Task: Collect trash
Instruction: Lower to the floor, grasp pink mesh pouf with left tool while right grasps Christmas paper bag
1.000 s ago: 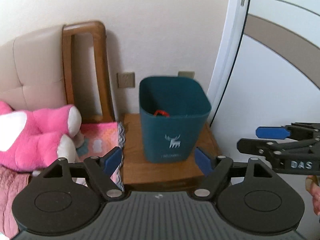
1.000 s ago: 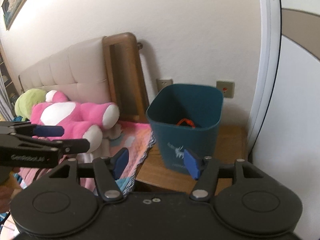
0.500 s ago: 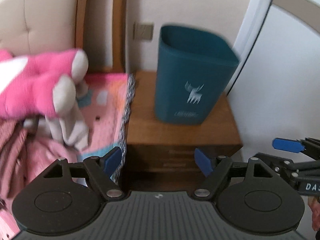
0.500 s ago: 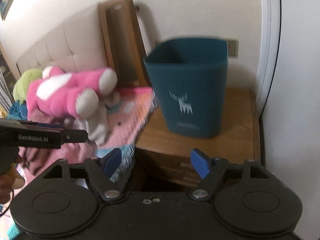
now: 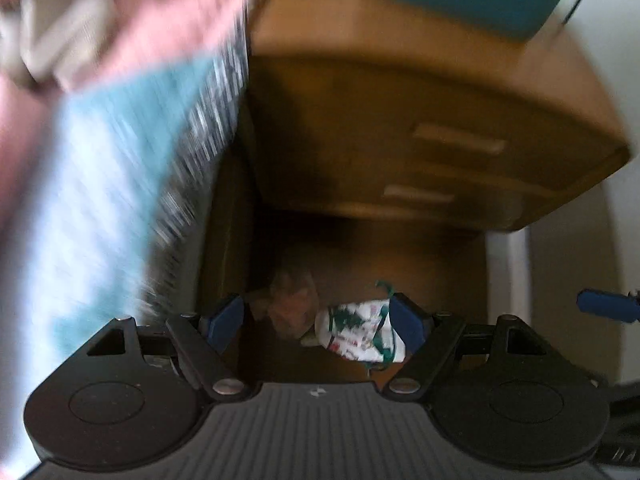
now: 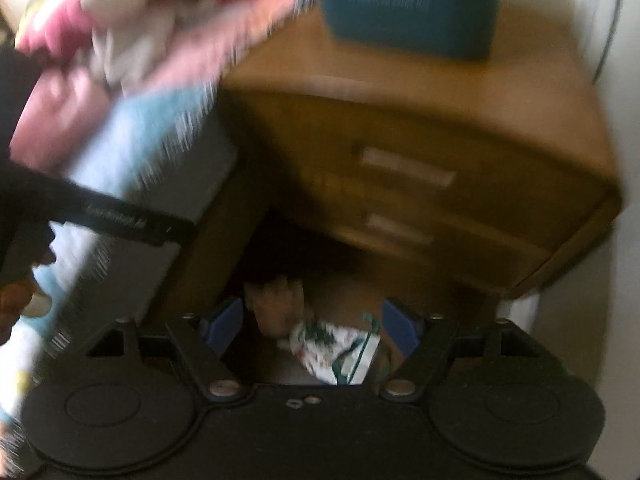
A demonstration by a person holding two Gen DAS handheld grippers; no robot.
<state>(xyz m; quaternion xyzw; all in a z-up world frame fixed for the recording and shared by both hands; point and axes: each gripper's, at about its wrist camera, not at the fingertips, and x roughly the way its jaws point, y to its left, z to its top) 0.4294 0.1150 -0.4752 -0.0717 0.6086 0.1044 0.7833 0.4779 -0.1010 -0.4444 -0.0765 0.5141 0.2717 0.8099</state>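
Bedside floor below the wooden nightstand [image 5: 420, 120] holds a printed wrapper [image 5: 360, 336]; both left gripper [image 5: 316, 320] and right gripper [image 6: 310, 324] gape empty, and blur risks a missed grab.

Wooden nightstand [image 5: 420, 92] ahead of the claw and above it in frame, heavily blurred; two pale drawer handles [image 5: 459, 140] on its front, one above the other. Same nightstand [image 6: 420, 128] in right wrist view, handles [image 6: 406, 168] ahead and slightly right of the claw. Pink and light-blue blanket [image 5: 100, 152] with a striped fringe hangs to the left of the claw, just beside the nightstand. Pink-and-white plush toy [image 6: 120, 12] far upper left, smeared by motion. White panel [image 5: 580, 260], possibly a door or wardrobe, to the right. Dark floor gap under the nightstand, straight ahead.
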